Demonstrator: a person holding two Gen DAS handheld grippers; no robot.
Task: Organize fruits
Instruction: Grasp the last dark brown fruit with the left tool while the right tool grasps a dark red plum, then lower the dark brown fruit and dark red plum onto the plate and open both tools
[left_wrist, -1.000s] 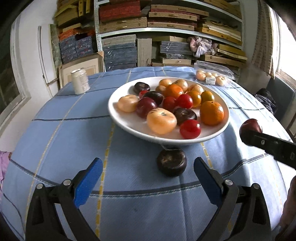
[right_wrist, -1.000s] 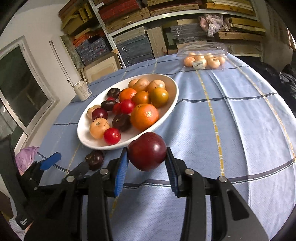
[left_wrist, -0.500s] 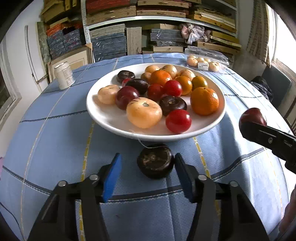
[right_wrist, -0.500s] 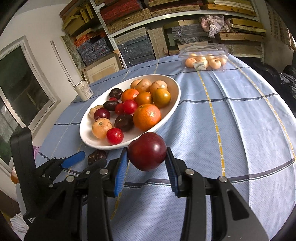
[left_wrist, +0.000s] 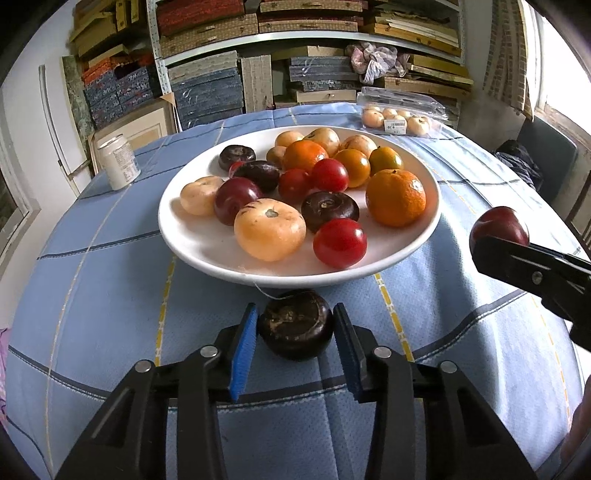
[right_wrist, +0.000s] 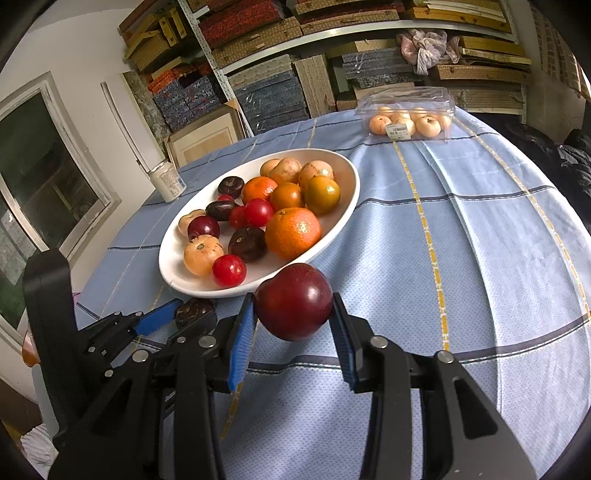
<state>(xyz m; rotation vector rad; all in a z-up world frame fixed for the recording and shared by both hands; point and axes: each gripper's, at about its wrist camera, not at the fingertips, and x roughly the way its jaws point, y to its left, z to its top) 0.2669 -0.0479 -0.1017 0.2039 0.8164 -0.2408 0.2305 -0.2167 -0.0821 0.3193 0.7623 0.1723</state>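
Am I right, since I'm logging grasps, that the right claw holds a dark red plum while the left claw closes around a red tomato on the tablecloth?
Not quite. The left wrist view shows the left claw around a dark brown, flattened fruit on the tablecloth, not a tomato. The right claw does hold the dark red plum.

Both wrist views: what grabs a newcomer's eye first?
The white plate at the table's centre, heaped with orange, red, pale and dark fruits. Just in front of its near rim, the left gripper has its blue jaws against a dark brown fruit on the blue cloth. To the plate's right, the right gripper holds a dark red plum.
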